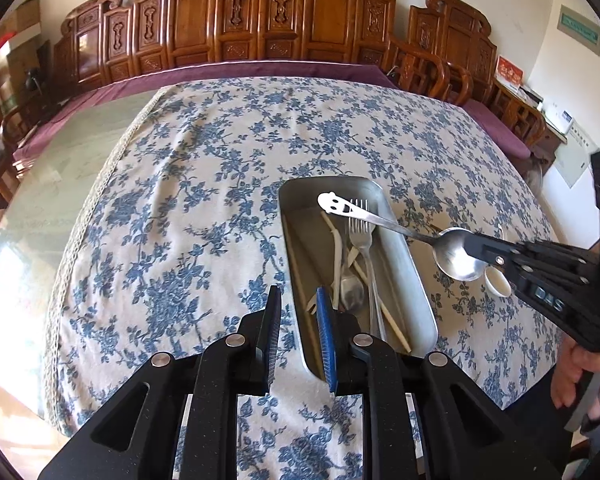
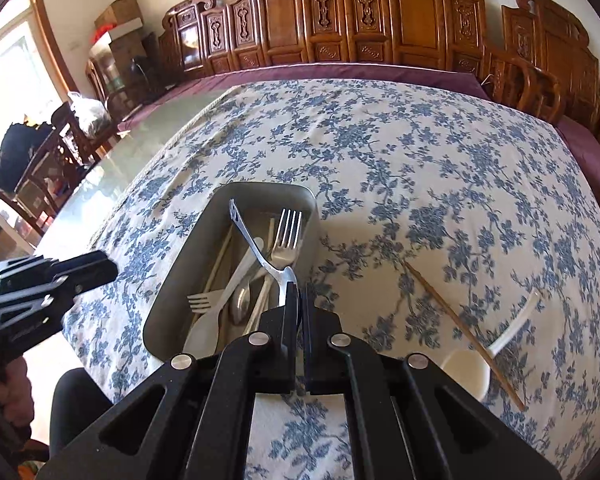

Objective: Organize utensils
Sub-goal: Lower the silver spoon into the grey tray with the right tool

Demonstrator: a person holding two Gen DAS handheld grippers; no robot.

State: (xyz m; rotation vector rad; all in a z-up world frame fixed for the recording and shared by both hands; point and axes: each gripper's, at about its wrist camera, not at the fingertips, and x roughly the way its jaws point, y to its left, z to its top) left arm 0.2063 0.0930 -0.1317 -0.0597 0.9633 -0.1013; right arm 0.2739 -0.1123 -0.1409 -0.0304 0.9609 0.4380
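The right gripper point(image 2: 300, 304) jaws clamp a polished steel spoon with a smiley-face handle point(image 1: 380, 222) by its bowl. Its long handle reaches over the rectangular metal tray point(image 1: 416, 280). The left gripper point(image 1: 298, 312) jaws stand narrowly apart, empty.

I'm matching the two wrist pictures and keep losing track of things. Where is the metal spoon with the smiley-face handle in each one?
Left wrist view: the smiley-face spoon is right of centre, held by its bowl in the right gripper, handle end over the metal tray.
Right wrist view: the spoon rises up-left from the gripper's closed fingers, centre frame.
Shared landmark: the metal fork lying in the tray.
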